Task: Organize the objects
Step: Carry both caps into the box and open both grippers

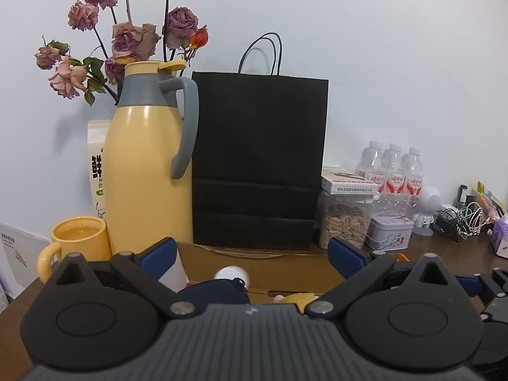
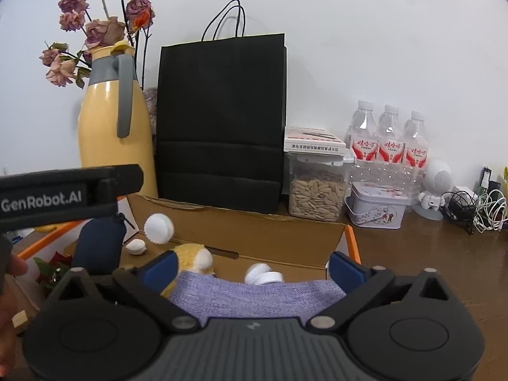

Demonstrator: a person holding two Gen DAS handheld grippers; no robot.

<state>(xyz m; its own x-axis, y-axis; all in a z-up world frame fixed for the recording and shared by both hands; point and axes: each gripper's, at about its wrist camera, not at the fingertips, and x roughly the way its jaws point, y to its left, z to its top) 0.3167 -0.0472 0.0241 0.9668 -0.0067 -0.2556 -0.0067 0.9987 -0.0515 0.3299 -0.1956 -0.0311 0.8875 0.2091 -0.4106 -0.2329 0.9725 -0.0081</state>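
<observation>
Hiding box [image 2: 254,231] contents, purple cloth [image 2: 254,298] cut off

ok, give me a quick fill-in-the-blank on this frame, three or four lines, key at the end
1. The paper bag standing against the wall is ____ in colour.
2. Right of the bag, ____ water bottles stand in a row.
3. The clear jar of seeds has a small ____ lying on its lid.
4. Both the left claw and the right claw stand ____, pads gripping nothing.

Missing words: black; three; box; open
</observation>
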